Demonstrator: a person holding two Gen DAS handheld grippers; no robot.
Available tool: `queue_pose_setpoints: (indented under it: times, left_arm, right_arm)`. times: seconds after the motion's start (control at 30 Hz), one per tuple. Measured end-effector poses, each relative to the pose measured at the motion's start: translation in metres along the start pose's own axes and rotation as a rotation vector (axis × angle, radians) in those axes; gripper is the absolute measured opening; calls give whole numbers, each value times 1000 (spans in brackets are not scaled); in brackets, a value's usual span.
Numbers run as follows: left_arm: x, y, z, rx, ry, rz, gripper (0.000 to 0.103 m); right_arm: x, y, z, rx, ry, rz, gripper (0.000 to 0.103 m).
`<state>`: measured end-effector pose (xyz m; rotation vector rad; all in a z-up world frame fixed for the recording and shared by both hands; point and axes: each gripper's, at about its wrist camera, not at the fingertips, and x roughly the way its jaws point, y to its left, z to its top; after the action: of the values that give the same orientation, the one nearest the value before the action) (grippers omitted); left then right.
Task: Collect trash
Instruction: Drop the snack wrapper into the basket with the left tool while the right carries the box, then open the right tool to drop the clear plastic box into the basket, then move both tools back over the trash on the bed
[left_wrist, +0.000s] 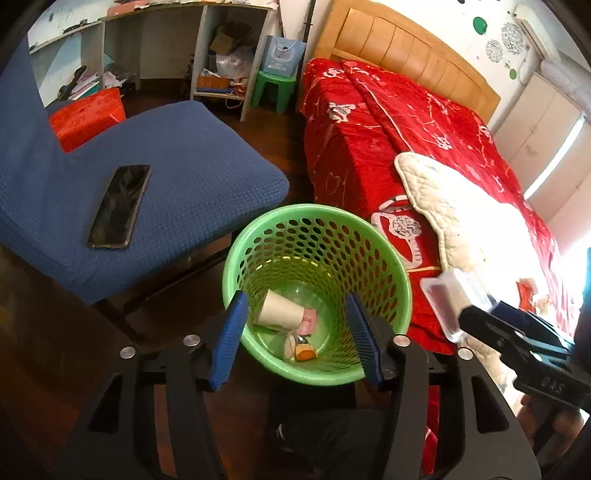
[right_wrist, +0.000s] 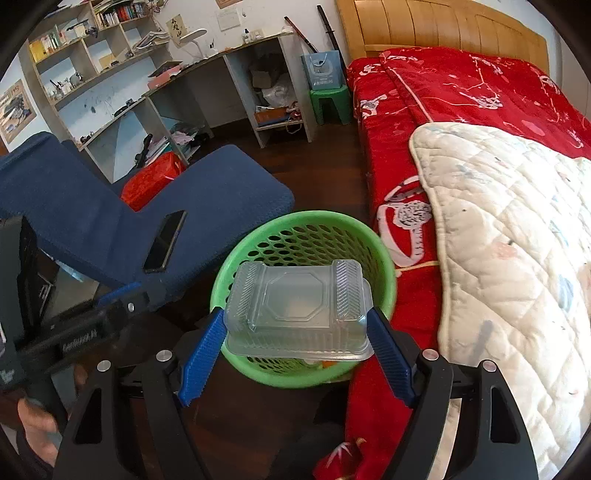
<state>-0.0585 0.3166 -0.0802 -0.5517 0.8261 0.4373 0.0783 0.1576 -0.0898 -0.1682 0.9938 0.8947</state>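
Note:
A green perforated bin (left_wrist: 369, 236) stands on the floor between the chair and the bed; it also shows in the right wrist view (right_wrist: 266, 236). It holds a white paper cup (left_wrist: 279, 309), a pink wrapper (left_wrist: 308, 320) and small scraps. My left gripper (left_wrist: 295, 306) is open and empty above the bin's mouth. My right gripper (right_wrist: 295, 317) is shut on a clear plastic food container (right_wrist: 295, 306), held over the bin; the container also shows at the right of the left wrist view (left_wrist: 454, 299).
A blue chair (left_wrist: 177, 155) with a black phone (left_wrist: 120, 206) on its seat stands left of the bin. A bed with a red blanket (left_wrist: 388, 122) and a white quilt (right_wrist: 509, 229) lies to the right. Desk shelves and a green stool (left_wrist: 275, 90) stand behind.

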Motion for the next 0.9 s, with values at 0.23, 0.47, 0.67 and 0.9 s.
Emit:
queue_pose_setpoints:
  times: [0.23, 0.47, 0.67, 0.9]
  left_arm:
    - [2, 0, -2, -11, 7, -2, 60]
    - [0, -8, -2, -2, -6, -6, 63]
    - [2, -23, -4, 10, -4, -30, 64]
    - [6, -54, -8, 58, 7, -59, 65]
  right_arm:
    - [9, 5, 1, 18, 3, 32, 82]
    - [-9, -8, -9, 22, -6, 3, 86]
    - [-35, -34, -22, 45, -30, -47, 88]
    - [-70, -75, -42, 84, -65, -147, 90]
